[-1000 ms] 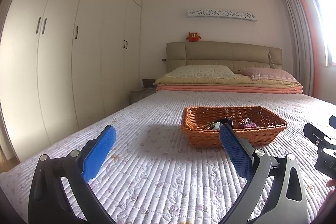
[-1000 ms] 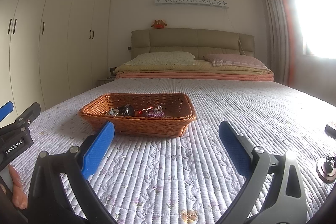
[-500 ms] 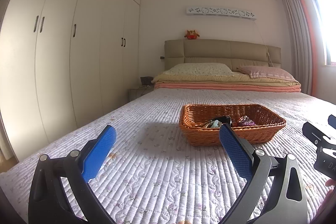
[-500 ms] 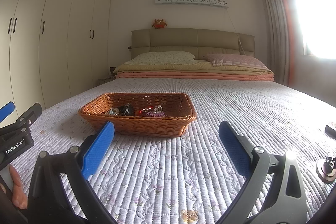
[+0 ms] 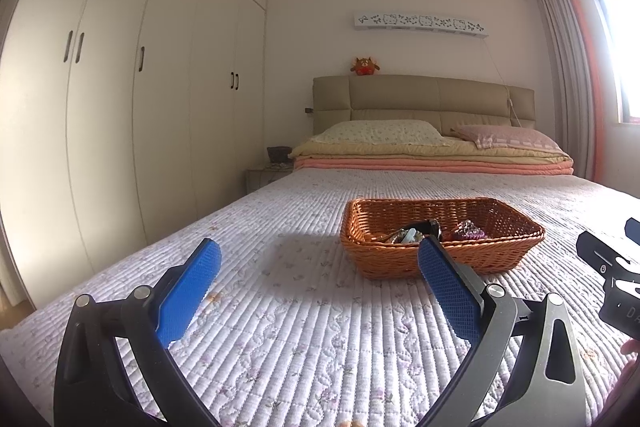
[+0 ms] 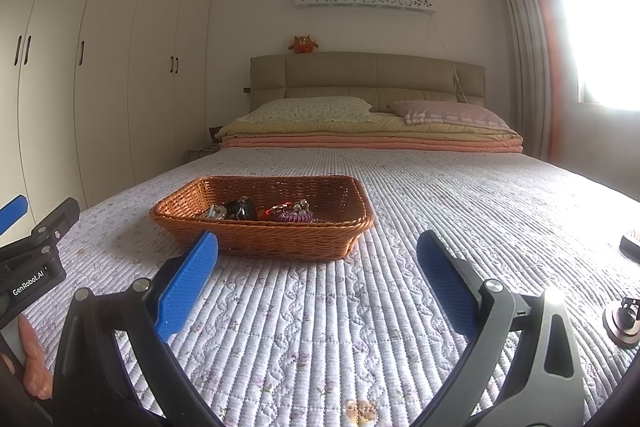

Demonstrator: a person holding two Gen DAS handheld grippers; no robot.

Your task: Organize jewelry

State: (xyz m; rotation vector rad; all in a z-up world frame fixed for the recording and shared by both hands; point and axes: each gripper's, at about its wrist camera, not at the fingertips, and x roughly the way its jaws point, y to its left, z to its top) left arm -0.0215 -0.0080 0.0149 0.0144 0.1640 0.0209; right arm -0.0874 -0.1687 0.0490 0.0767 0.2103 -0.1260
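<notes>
Well ahead of open jaws: basket [image 6: 280, 239]

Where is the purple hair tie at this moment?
In the right wrist view, the purple hair tie lies inside the wicker basket on the bed quilt, right of the black item.

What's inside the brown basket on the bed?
The wicker basket holds a small pile of jewelry: a purple beaded piece, something red, a dark item and silvery bits. Its near wall hides whatever lies lower down.
</notes>
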